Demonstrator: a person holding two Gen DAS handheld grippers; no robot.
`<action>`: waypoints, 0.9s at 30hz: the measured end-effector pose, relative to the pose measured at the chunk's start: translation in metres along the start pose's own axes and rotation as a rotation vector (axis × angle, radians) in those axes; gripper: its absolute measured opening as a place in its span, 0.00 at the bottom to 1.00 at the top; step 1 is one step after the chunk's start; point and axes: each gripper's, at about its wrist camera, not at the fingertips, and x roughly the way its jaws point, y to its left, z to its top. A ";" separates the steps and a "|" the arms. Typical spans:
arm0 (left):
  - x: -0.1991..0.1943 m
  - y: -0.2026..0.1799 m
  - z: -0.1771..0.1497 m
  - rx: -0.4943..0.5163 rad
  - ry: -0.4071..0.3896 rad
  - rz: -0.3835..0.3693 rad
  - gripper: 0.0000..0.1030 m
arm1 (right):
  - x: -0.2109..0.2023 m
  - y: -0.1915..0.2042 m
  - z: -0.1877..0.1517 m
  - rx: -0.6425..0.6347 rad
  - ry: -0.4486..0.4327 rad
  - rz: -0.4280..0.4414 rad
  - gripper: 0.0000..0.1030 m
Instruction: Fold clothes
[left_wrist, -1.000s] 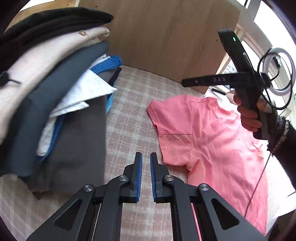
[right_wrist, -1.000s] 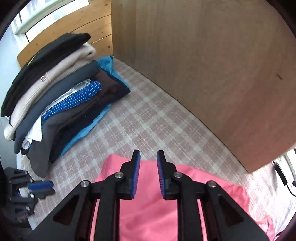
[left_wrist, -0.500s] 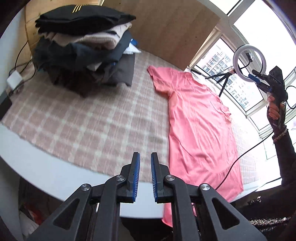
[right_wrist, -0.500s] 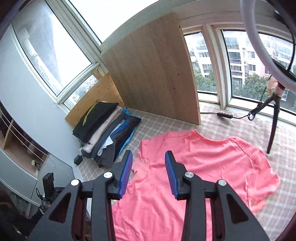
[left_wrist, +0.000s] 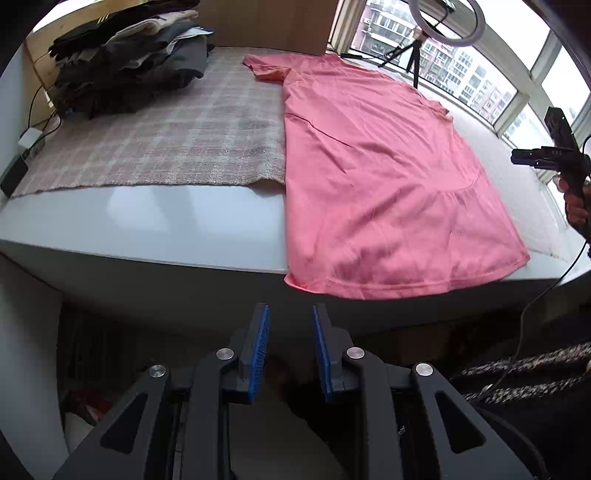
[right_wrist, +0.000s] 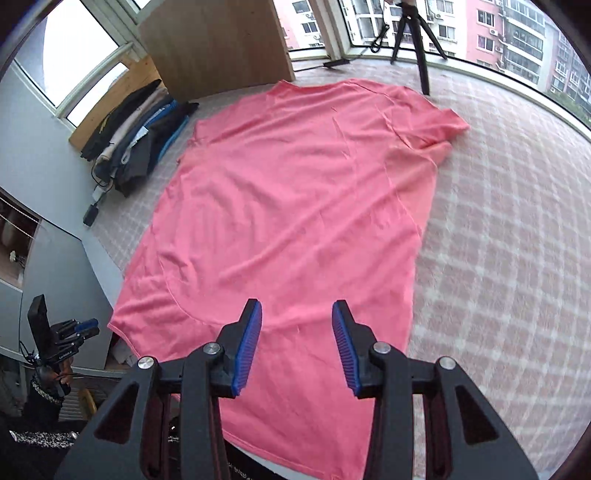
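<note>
Your pink T-shirt (right_wrist: 295, 206) lies flat and unfolded, spread full length, light wrinkles across the body. Hem sits directly under your right gripper (right_wrist: 296, 345), collar at the far end, one short sleeve out to its right. From your left gripper (left_wrist: 289, 349) it's ahead and slightly right, hem edge overhanging the near rim, other sleeve at the far left corner.

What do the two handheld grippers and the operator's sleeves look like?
Both the left gripper and right gripper have black angular linkages, silver pivot bolts and ribbed blue finger pads. A black cable trails from the right one. Sleeves are dark speckled knit.
</note>
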 end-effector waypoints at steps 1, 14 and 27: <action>0.001 -0.008 0.001 0.079 0.002 0.028 0.21 | -0.003 -0.008 -0.017 0.020 0.005 -0.014 0.38; 0.033 -0.038 0.013 0.591 0.028 0.024 0.19 | -0.025 -0.020 -0.153 0.281 -0.018 -0.090 0.38; 0.013 -0.020 0.021 0.481 0.000 -0.113 0.01 | 0.001 0.017 -0.182 0.070 0.013 -0.335 0.38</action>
